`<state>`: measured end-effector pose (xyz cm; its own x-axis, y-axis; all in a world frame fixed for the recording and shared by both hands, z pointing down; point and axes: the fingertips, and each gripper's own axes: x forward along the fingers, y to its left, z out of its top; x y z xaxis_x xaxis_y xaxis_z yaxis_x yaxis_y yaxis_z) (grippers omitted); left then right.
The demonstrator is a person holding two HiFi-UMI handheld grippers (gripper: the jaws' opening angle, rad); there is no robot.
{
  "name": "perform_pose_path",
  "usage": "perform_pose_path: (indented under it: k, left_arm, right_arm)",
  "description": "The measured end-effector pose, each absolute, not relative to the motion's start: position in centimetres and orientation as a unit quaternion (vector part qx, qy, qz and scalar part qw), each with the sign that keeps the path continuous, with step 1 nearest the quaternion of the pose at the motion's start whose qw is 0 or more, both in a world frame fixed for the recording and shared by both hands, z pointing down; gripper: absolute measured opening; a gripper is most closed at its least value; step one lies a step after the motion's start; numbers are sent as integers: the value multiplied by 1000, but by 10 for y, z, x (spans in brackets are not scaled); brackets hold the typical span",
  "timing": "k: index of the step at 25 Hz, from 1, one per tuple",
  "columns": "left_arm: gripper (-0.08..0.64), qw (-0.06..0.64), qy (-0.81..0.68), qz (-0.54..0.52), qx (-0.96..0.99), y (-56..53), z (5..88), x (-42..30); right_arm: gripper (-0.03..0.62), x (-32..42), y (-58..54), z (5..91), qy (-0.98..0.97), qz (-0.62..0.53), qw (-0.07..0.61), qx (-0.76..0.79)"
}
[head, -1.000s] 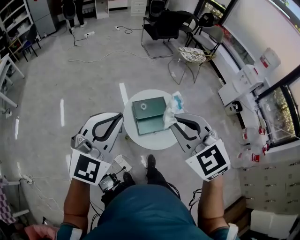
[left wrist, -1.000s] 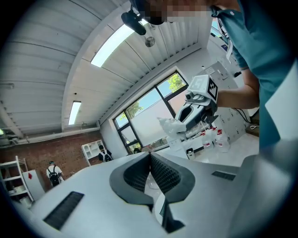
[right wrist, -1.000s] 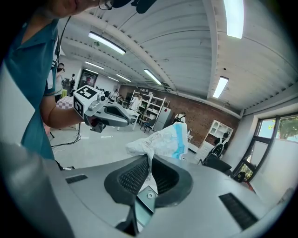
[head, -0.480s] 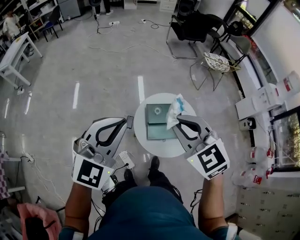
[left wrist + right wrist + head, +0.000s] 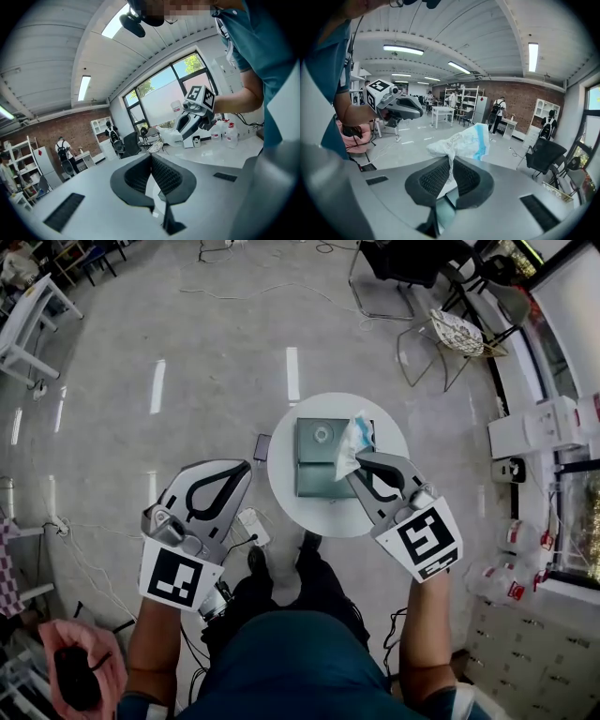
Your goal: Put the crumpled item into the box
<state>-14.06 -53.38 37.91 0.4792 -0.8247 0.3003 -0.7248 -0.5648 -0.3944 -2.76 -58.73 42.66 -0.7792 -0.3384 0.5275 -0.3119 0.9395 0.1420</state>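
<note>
In the head view, one round white worktop [image 5: 283,479] is seen ahead of the person, with one grey-green box [image 5: 317,460] lying on it. The right tongs [image 5: 356,463] are held over the box's right edge, and the one crumpled item [image 5: 354,437], white with a blue patch, sticks out from them toward the far side. Whether it touches the box cannot be told. The left tongs [image 5: 244,468] are kept off the worktop's left rim, well apart from the box. In the left gripper view, those jaws are seen pressed together with nothing between them. In the right gripper view, the jaws are clamped on a lower fold of the crumpled item, whose bulk rises beyond the tips. Carrying to the box is judged to be the step in hand. It would be done well if the item were brought left over the box's middle and lowered inside before the jaws are parted, since so light a thing may cling or drift.
</note>
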Motion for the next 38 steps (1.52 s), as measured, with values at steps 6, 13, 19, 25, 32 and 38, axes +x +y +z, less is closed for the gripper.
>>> perform_pose_path:
  k: [6, 13, 19, 25, 32, 38]
  left_arm:
    - [20, 75, 450, -248, -854, -570, 439, -147]
    - [19, 39, 444, -266, -854, -592, 501, -135]
    - [19, 14, 439, -276, -855, -605, 557, -134]
    - [19, -5, 434, -285, -855, -610, 600, -131]
    - [20, -24, 432, -293, -853, -606, 643, -139]
    - [18, -36, 428, -300, -852, -609, 666, -133]
  right_arm:
    - [51, -31, -625, 501, -938, 21, 307, 160]
    - [51, -19, -646, 586, -930, 67, 332, 144]
    - [51, -18, -656, 663, -921, 99, 355, 128]
    - [51, -14, -656, 729, -912, 127, 375, 111]
    - [52, -19, -646, 796, -899, 147, 401, 96]
    - [52, -12, -642, 837, -889, 168, 418, 85]
